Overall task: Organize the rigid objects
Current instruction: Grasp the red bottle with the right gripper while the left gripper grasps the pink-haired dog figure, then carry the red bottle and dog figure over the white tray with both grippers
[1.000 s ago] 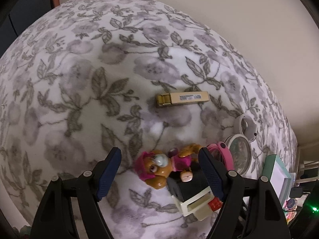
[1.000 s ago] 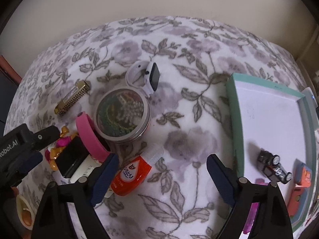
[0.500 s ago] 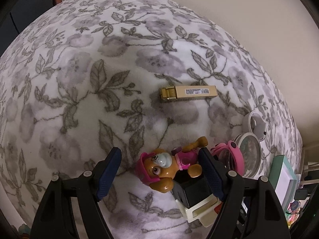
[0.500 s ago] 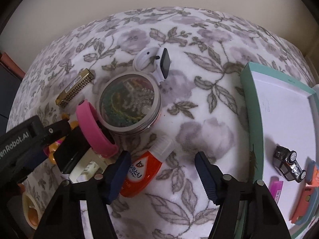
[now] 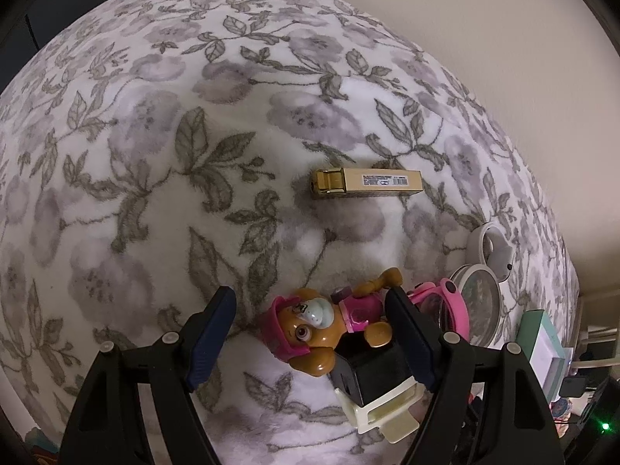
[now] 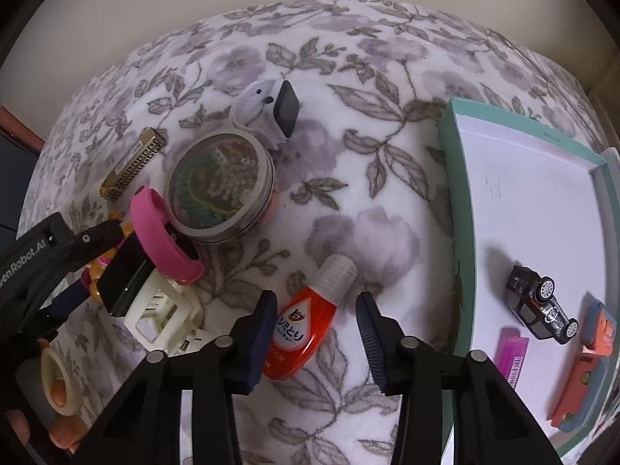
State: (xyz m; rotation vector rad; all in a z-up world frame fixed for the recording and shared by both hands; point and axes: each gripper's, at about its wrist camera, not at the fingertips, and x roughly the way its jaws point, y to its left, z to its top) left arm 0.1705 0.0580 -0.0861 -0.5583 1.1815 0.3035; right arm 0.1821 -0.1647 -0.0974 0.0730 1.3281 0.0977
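**Right jaws narrowing on the orange bottle; left jaws wide over the toy pup**

Floral fleece blanket [image 6: 368, 232], white with grey-mauve blooms, covers the whole surface and runs up to a plain cream wall; loose things crowd its left side while a shallow teal-rimmed white tray [image 6: 451, 232] sits at its right edge, seemingly the collecting place, since a small black toy car [image 6: 540, 302], a magenta barcoded stick [image 6: 513, 352] and an orange-and-blue piece [image 6: 589, 364] already lie inside.

Right gripper [image 6: 316, 333] points steeply down over the small orange squeeze bottle with a clear cap [image 6: 306, 321]; its jaws have just been closing, the bottle lies between them, the left pad at its side and the right pad apart from it, so nothing is gripped yet; probably this bottle is the next piece for the tray.

Left gripper [image 5: 310, 333] stands wide, holding nothing, the brown plastic pup figure in pink [image 5: 321, 325] lying between its pads atop a black-and-cream block [image 5: 372, 379]; beyond lies a gold rectangular case [image 5: 366, 184].

Writing: the bottle's label carries Japanese characters, not fully readable; the gold case bears a small barcode sticker; "Robot.AI" shows on the left gripper's arm in the right view.
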